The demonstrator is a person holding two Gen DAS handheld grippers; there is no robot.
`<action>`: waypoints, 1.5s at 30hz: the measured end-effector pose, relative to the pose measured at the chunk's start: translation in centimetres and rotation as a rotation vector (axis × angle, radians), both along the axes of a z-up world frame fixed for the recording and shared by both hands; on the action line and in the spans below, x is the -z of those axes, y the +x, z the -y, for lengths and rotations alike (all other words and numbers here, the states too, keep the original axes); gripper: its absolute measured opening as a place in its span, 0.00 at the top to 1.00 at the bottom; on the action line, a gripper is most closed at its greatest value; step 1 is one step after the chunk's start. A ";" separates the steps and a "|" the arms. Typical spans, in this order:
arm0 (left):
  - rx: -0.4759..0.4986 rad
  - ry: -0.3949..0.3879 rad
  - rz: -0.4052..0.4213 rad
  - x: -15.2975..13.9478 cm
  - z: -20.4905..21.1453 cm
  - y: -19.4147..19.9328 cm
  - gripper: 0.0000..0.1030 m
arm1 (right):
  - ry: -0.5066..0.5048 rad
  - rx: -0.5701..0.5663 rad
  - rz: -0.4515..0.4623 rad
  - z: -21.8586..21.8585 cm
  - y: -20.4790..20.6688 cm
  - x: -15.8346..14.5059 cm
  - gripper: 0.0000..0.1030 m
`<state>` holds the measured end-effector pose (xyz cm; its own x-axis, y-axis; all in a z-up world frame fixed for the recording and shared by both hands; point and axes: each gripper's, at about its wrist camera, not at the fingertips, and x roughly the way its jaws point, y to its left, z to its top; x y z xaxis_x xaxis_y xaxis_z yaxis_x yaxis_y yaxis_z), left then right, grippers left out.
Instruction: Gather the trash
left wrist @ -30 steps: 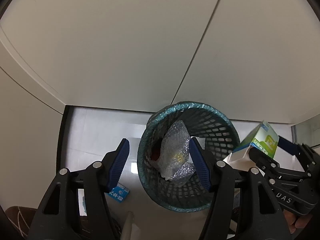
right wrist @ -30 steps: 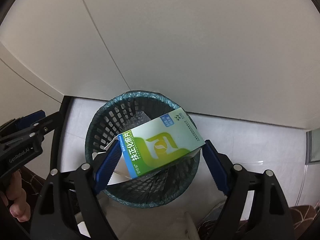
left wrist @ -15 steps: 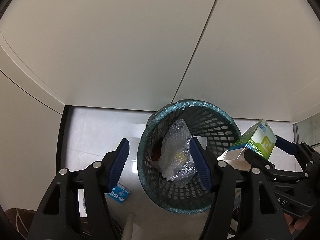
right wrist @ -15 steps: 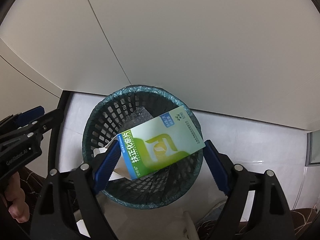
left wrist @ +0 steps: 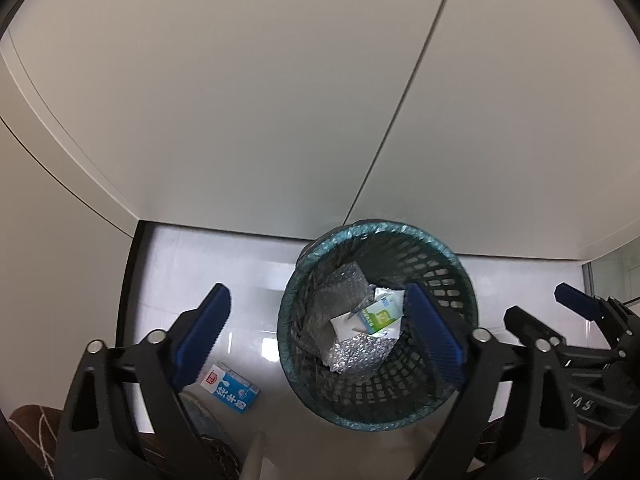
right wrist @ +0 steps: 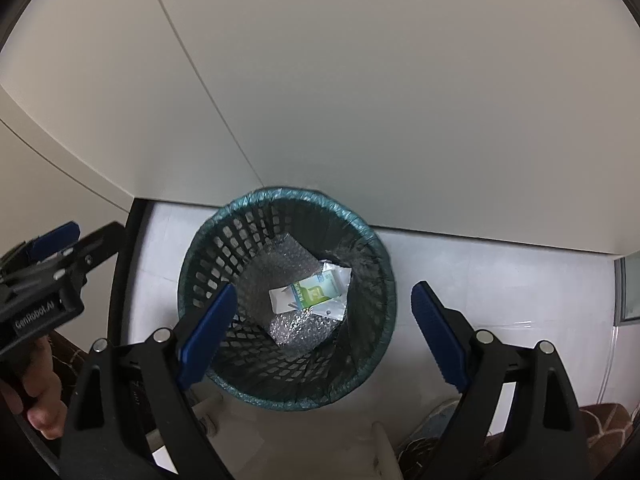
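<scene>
A dark mesh trash basket [left wrist: 448,256] with a teal liner stands on the white floor; it also shows in the right wrist view [right wrist: 216,248]. Inside lie a green and white carton [left wrist: 378,316] [right wrist: 314,294] and bubble wrap [left wrist: 344,284] [right wrist: 296,328]. My right gripper [right wrist: 324,328] is open and empty above the basket. My left gripper [left wrist: 320,336] is open and empty over the basket's left rim. A small blue and white carton [left wrist: 230,386] lies on the floor left of the basket.
White cabinet panels [left wrist: 280,100] rise behind the basket. A dark strip [left wrist: 128,280] edges the floor on the left. A patterned brown surface [right wrist: 604,420] and a white pole [right wrist: 384,452] are at the bottom. A glass panel [left wrist: 612,272] is far right.
My right gripper opened and let go of the green and white carton, which dropped into the basket onto the bubble wrap. Both grippers rose a little.
</scene>
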<state>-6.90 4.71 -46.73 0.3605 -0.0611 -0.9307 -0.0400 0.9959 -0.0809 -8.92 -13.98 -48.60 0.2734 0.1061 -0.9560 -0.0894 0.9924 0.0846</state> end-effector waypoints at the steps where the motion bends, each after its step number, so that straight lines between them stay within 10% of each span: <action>1: 0.003 0.001 0.005 -0.4 0.1 -0.2 0.09 | 0.010 0.011 0.010 0.3 -0.1 -0.7 0.15; 18: 0.054 -0.008 0.011 -5.3 1.7 -4.2 0.06 | -0.004 0.055 0.084 2.2 -4.3 -7.1 0.07; 45: 0.059 0.007 -0.086 -0.6 1.8 -2.7 0.06 | -0.027 0.071 0.002 2.7 -3.2 -2.7 0.07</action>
<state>-9.57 2.95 -46.15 0.2754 -0.0727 -0.9586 0.0120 0.9973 -0.0722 -12.10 -16.68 -45.85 0.2817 0.0602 -0.9576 -0.0185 0.9982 0.0573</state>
